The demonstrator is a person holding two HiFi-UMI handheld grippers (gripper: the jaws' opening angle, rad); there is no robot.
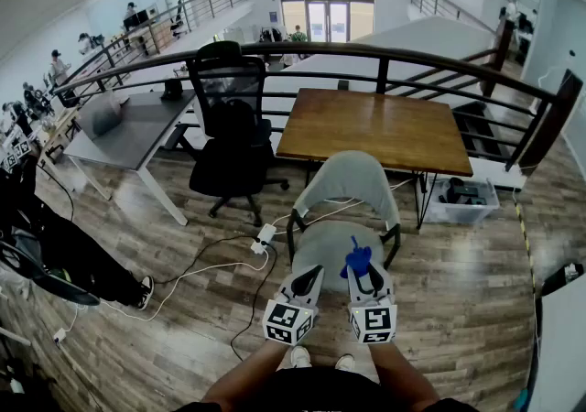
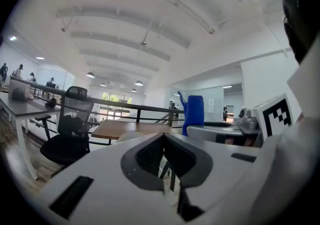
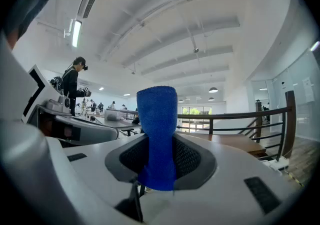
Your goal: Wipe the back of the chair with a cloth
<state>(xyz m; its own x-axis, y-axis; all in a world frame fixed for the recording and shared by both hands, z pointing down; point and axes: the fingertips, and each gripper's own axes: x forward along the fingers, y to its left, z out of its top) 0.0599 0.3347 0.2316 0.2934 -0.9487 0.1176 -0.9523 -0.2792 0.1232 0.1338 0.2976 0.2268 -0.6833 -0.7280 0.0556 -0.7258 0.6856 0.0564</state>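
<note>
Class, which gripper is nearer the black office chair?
Left. The left gripper sits right of the black office chair; the right gripper, farther right, holds the blue cloth.

Head view: steeply down over grey fabric chair (image 1: 343,209). Both gripper views: low, tilted upward, facing forward, probably sharing the brown wooden table (image 2: 120,128) beyond.

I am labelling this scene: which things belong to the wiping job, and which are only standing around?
For the job: blue cloth, right gripper shut on it, grey chair.
Standing around: wooden table, black office chair, grey desk, power strip.
</note>
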